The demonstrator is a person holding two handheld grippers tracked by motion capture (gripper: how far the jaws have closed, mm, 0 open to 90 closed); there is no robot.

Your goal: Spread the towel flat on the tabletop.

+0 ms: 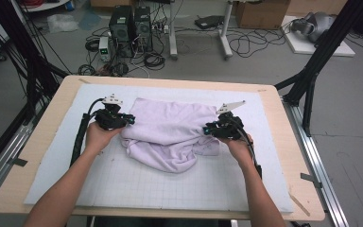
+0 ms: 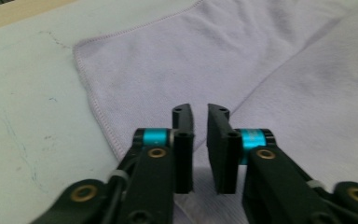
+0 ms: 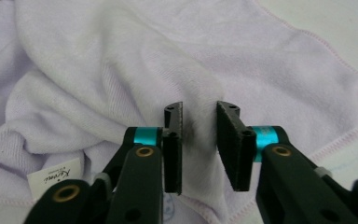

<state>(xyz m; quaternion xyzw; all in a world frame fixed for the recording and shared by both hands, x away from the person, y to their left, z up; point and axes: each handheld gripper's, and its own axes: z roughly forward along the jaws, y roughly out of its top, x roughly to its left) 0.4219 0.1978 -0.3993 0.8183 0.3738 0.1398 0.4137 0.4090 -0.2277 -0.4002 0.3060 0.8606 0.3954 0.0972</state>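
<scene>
- The left tongs (image 2: 200, 140) are standing released, a narrow gap showing between the black jaws with nothing pinched in it; they are hovering just over the left side of the lilac towel (image 1: 170, 130), close to its stitched edge.
- The right tongs (image 3: 200, 140) are likewise released, jaws a little apart, with a raised fold of towel lying just beyond the tips but not pressed by the pads.
- The towel is lying half folded and rumpled in the middle of the white mat (image 1: 52, 165), its far part fairly flat and its near part bunched into loose rolls, with the small white label (image 3: 56, 179) showing near the right tongs.
- The step in hand, as I judge it, is letting go after laying one fold, and picking the next grip.
- To do it well, both hands should be lifting clear straight off the cloth, so that the pile is not dragging along.
- The next pinch should be taking the hem itself at two matching points, not the bunched middle.
- The wrinkled near part looks likely to spoil a neat fold unless it is being smoothed first.
</scene>
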